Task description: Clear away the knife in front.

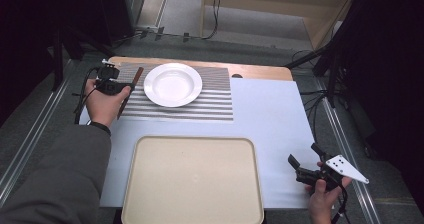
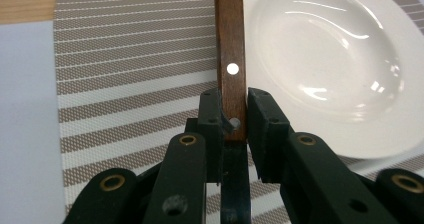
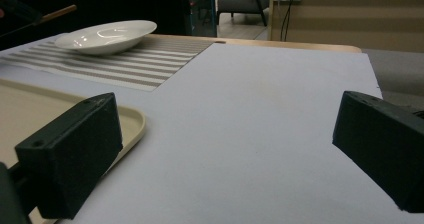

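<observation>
Two grippers are in use at the table. The left gripper [image 1: 120,88] is held in the person's left hand [image 1: 102,104] at the far left of the table, over the left edge of the striped placemat [image 1: 210,104]. Its jaws are pinched on a wooden-handled utensil [image 1: 131,91]; in the left gripper view the brown handle [image 2: 231,59] runs straight up between the two black pads, which press on both of its sides near its lower end. Two metal rivets show on the handle, one just above the pads and one between them. Whether the utensil is a knife or something else cannot be told, since its working end is hidden by the gripper.

In the high view the utensil lies at a slant just left of the white plate [image 1: 172,84], close to its rim but apart from it. The plate sits on the placemat, toward its left half. In the left gripper view the plate [image 2: 340,59] lies directly to the right of the handle.

The right gripper [image 1: 305,165] is held in the right hand [image 1: 325,196] at the near right corner of the pale table cover [image 1: 270,124]. Its jaws are spread wide with nothing between them, and the right gripper view shows bare cover between them.

A beige tray [image 1: 192,181] lies at the near edge of the table, between the two hands, with nothing on it.
</observation>
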`<state>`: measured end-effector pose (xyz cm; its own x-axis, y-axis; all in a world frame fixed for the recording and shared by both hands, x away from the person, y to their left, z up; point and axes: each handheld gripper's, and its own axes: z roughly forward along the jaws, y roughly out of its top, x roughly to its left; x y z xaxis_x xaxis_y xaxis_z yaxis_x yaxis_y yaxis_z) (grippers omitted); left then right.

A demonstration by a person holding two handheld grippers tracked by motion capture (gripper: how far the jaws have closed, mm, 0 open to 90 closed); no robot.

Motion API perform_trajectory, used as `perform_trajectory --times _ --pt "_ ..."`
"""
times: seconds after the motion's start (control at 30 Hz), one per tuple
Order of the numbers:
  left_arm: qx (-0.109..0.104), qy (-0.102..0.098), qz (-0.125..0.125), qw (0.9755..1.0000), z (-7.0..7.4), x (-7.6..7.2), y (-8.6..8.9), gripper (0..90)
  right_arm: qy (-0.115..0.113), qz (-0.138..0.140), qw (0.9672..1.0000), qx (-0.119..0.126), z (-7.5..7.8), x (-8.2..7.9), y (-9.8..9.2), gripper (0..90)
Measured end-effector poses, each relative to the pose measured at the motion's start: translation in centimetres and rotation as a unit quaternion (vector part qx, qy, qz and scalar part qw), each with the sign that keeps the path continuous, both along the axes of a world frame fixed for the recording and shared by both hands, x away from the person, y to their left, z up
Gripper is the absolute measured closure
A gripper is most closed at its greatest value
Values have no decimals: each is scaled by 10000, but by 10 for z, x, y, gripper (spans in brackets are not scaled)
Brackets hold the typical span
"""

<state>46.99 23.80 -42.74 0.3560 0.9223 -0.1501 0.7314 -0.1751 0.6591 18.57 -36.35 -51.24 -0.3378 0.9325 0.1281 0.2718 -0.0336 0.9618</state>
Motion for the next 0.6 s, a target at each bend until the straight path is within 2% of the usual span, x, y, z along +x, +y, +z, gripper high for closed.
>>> perform_trajectory --times 0.27,0.33,0.6 --pt "32 -52 -186 9998 5 -22 -1 764 13 17 10000 -56 0 0 1 0" --pt "6 -74 -281 9996 7 -29 1 764 19 11 10000 -77 0 1 1 0" --pt "-116 -138 -401 9990 9 -50 1 764 26 8 10000 -93 0 1 1 0"
